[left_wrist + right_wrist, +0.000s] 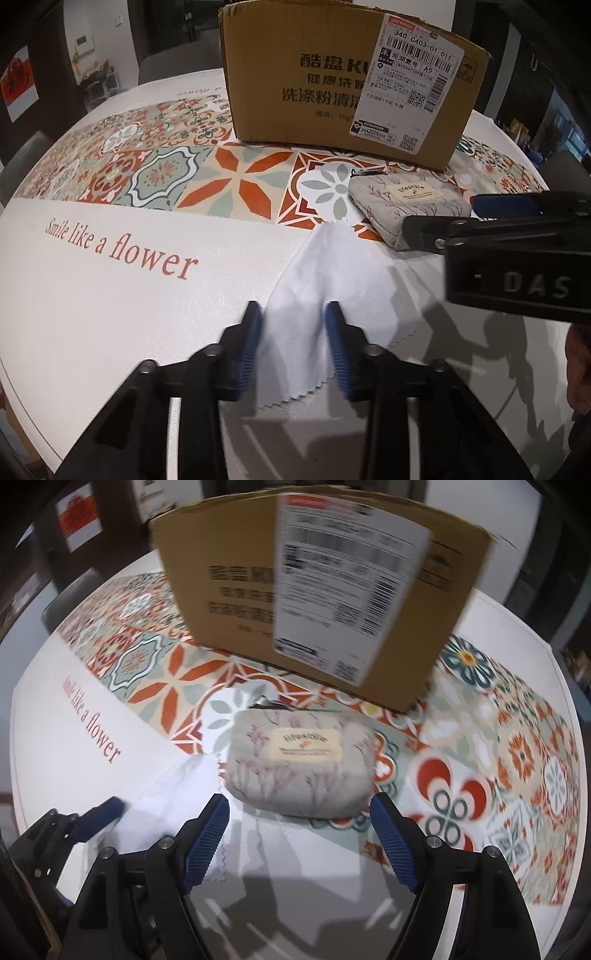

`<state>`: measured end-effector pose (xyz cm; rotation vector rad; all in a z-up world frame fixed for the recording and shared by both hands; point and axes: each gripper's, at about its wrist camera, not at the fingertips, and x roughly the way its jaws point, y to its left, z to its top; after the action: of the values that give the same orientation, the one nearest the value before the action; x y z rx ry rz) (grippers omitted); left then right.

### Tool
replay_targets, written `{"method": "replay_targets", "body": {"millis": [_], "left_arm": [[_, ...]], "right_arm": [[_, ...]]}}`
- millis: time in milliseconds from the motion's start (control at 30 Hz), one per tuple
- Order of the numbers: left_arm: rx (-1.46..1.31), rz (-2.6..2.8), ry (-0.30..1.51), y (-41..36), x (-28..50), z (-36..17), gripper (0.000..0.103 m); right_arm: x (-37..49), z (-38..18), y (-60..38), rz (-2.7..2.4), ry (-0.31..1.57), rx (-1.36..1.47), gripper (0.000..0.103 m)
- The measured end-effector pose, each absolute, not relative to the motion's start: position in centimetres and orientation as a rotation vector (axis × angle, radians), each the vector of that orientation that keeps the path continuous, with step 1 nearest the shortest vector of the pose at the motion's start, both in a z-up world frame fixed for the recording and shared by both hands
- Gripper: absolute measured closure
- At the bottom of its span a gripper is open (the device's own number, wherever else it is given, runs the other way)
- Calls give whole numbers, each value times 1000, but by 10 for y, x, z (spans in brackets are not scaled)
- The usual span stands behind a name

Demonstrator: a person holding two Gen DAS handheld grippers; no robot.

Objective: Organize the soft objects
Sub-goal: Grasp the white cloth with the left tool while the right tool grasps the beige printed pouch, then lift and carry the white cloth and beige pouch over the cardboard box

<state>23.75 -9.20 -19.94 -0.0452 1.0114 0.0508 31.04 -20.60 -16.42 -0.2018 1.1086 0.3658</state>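
My left gripper [293, 325] sits low over the white cloth [325, 295], jaws parted a moderate way, one blue pad [249, 350] on each side of the cloth's near end. The cloth lies flat on the table [110, 314]; I can't tell if the pads actually touch it, and it is not pinched.

Taking the cardboard box [343, 85] as landmark: it stands on the patterned band of the tablecloth [155, 162], a big white shipping label [410, 85] on its near face. The grey fabric pouch [406, 203] lies just in front of the box, near its right end in the left wrist view, with a cream label patch on top. The cloth is further out from the box than the pouch, its far corner reaching up beside the pouch's left edge, its zigzag-cut edge toward me. The "Smile like a flower" print [122, 251] is well left of the cloth, in front of the box.

My right gripper [299, 805] is spread wide, empty, with the pouch [299, 764] just beyond the fingertips and roughly centred between them. In that view the box [321, 590] is right behind the pouch, blurred. The left gripper [110, 808] shows at lower left, on the cloth [173, 794]. In the left wrist view the right gripper [424, 229] comes in from the right, its lower finger in front of the pouch's near corner; contact unclear.
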Motion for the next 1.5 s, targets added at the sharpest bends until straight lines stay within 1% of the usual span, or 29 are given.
{"method": "replay_targets", "body": {"millis": [33, 133, 200, 400, 500, 533, 567, 733, 833, 900, 967, 1067, 1300, 1400, 1433, 1500], "left_arm": [[-47, 48, 1011, -91, 238, -199, 81], [-62, 49, 1016, -88, 239, -198, 91], [-70, 44, 1021, -86, 240, -198, 94], [-76, 45, 1026, -83, 239, -198, 94], [-80, 51, 1026, -81, 239, -197, 94], [-80, 52, 1023, -80, 239, -196, 94], [-81, 56, 1019, -80, 239, -195, 94], [-78, 61, 998, -77, 238, -189, 94], [-79, 63, 991, -76, 238, -187, 94], [-79, 67, 987, -75, 239, -186, 94], [-82, 70, 981, -73, 239, -184, 94], [-83, 70, 969, -72, 238, -180, 94], [-81, 56, 923, -69, 238, -163, 94], [-77, 47, 897, -69, 237, -153, 94], [-77, 44, 890, -69, 238, -150, 94], [-78, 36, 876, -69, 239, -145, 94]], "right_arm": [[311, -165, -202, 370, 1105, -217, 23], [316, -167, -195, 372, 1100, -243, 23], [319, -169, -192, 377, 1100, -255, 23], [327, -179, -188, 387, 1126, -259, 25], [330, -180, -188, 390, 1126, -236, 33], [330, -180, -189, 389, 1124, -230, 38], [331, -180, -189, 390, 1125, -224, 41], [333, -177, -191, 391, 1127, -187, 45], [334, -178, -190, 388, 1128, -178, 57], [335, -179, -191, 383, 1127, -167, 67], [336, -177, -193, 371, 1113, -155, 83], [335, -173, -194, 365, 1101, -147, 89], [326, -164, -198, 364, 1101, -93, 93], [321, -155, -201, 358, 1079, -79, 96], [319, -152, -202, 357, 1072, -70, 101], [316, -145, -203, 356, 1057, -59, 101]]}}
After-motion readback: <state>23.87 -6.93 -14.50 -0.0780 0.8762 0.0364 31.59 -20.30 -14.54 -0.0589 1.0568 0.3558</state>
